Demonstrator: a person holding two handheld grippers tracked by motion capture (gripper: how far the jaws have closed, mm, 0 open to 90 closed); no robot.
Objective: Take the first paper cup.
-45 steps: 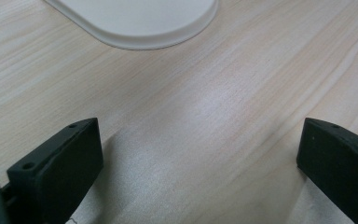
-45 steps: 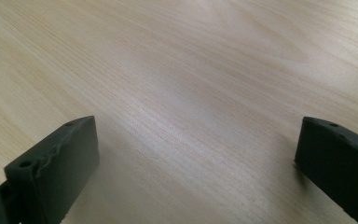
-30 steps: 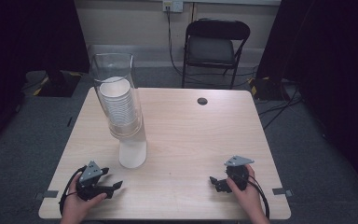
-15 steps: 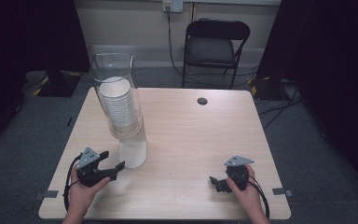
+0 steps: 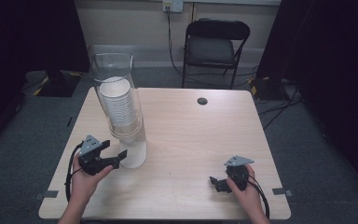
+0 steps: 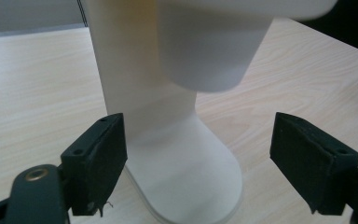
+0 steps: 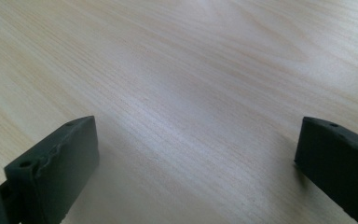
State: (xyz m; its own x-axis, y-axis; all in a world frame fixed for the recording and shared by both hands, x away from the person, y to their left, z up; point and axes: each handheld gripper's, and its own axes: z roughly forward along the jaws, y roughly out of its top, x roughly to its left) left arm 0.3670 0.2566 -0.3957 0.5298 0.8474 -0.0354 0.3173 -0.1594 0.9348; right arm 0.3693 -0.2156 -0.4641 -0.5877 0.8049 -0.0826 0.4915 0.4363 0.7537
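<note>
A tall cup holder [image 5: 121, 116] stands on the desk [image 5: 191, 140], at about 10 o'clock from the middle of the desk. Its top part is a clear tube with a stack of white cups [image 5: 118, 105] inside. Its bottom part is a white stand [image 5: 134, 156] that sits flat on the desk.

The left gripper [image 5: 114, 157] is at about 8 o'clock on the desk, held in a hand [image 5: 86, 179]. Its jaws are spread wide and hold nothing. They point at the white stand, and the tips are just beside it. In the left gripper view the stand [image 6: 177, 154] rises between the two jaws, a bit farther off, and the lowest cup [image 6: 214, 51] hangs out of the tube above it. I cannot tell if the jaws touch the stand.

The right gripper [image 5: 218, 183] is at about 5 o'clock, held in the other hand [image 5: 244, 191], well apart from the cup holder. Its jaws are spread wide too and hold nothing. In the right gripper view there is bare wood [image 7: 191, 93] between them.

A black chair [image 5: 214, 44] stands past the far edge of the desk, at 12 o'clock.
</note>
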